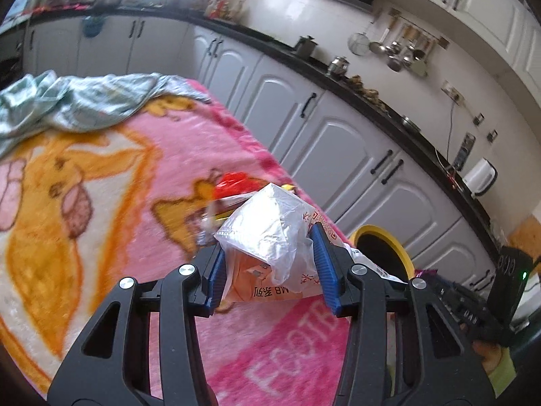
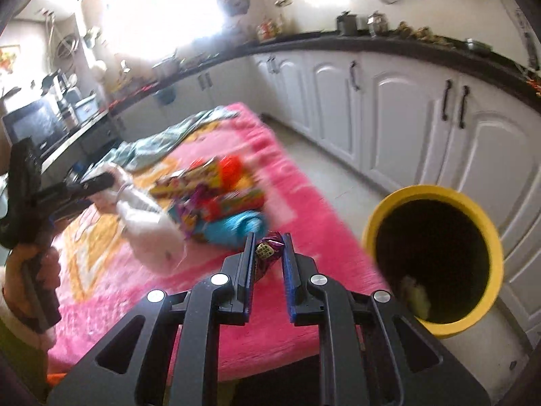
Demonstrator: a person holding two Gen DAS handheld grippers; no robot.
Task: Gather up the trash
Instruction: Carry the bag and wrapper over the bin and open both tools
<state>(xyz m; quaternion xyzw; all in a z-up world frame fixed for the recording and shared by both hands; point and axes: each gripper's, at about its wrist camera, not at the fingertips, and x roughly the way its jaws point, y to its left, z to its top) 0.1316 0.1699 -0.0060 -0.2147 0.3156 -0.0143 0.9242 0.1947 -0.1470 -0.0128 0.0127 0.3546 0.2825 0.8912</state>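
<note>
i've got a piece of trash in each hand and the yellow bin (image 2: 436,257) sits on the floor just off the corner of the pink blanket (image 2: 314,203) that covers the surface. to do this step well i'd carry each piece fully over the dark mouth of the bin before letting go, right one first since it looks nearer, and keep the loose bag from snagging on the rim.

the right gripper (image 2: 268,253) is pinched nearly closed on a small purple candy wrapper (image 2: 268,248), which sticks out between the blue pads. the left gripper (image 1: 270,253) is about half spread, its pads pressing both sides of a crumpled clear plastic bag (image 1: 267,233) with an orange printed packet inside. that bundle is bulky and floppy, so i judge it could slip or catch the bin's edge if dropped early.

more trash stays on the blanket: a heap of colourful snack packets (image 2: 209,186) and a blue wrapper (image 2: 243,225), beside a green cloth (image 1: 84,98) at the far end.
</note>
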